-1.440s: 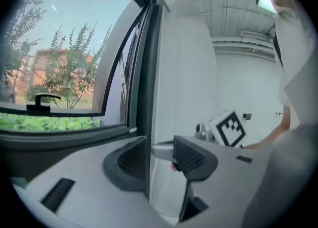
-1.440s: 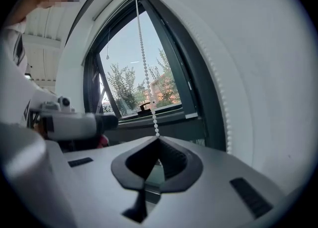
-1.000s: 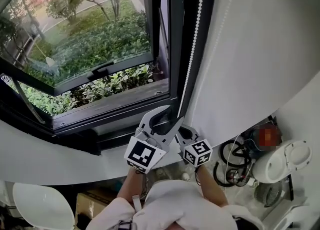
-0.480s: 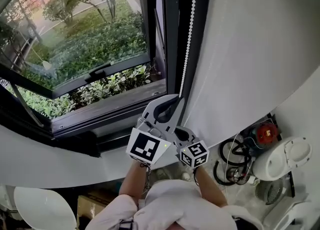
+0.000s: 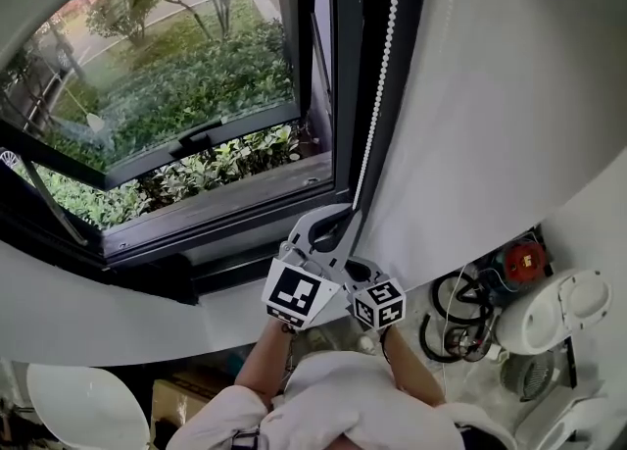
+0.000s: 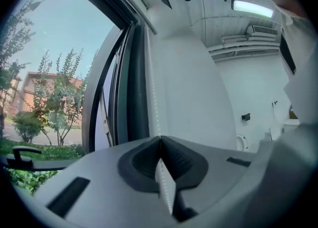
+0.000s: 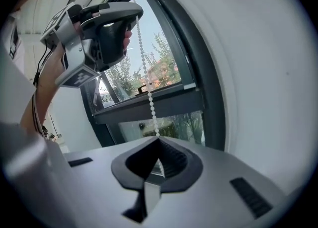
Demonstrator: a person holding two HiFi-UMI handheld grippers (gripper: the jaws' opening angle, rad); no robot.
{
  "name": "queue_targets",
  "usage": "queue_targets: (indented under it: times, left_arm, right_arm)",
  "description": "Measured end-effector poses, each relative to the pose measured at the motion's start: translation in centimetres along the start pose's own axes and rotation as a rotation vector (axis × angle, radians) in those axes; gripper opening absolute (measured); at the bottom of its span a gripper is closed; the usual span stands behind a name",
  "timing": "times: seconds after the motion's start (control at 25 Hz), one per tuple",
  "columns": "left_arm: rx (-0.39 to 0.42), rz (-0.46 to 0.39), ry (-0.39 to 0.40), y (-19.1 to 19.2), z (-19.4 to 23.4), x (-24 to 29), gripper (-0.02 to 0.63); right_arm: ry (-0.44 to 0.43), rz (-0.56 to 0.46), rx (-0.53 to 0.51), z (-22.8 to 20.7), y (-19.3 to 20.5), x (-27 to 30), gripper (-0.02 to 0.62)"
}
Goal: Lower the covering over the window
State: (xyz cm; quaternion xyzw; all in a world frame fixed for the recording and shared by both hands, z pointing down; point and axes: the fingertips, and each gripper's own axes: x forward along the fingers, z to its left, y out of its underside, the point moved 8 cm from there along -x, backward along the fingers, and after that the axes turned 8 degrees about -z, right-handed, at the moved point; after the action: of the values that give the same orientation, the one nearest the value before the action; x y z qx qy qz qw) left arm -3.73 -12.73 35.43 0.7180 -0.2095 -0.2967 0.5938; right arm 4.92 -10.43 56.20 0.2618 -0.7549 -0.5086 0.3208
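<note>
Snugly, bead chain [image 7: 151, 102] in left tool [image 6: 160, 140]

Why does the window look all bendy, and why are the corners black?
Head view: the wide lens bows the straight window frame into curves, and daylight is even. Left gripper view: black corners ring a round picture, and the ceiling light glares white. Right gripper view: the same dark rim, with the bead chain sharp against the bright outdoors.
</note>
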Motion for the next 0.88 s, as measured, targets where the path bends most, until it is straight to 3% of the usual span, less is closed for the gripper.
queue_targets:
  times: [0.6,0.88]
  left_arm:
    - [-0.078,0.108,0.005,6.2,-1.0,-1.3,0.014]
    - [-0.1,0.166,-0.003,8.6,-1.4,-1.9,0.014]
  right_arm:
    - [0.022,0.154,0.054,-0.6,5.9,1.1,-0.005]
    - [0.023,0.238,0.032,-0.7,7.8,1.4,-0.003]
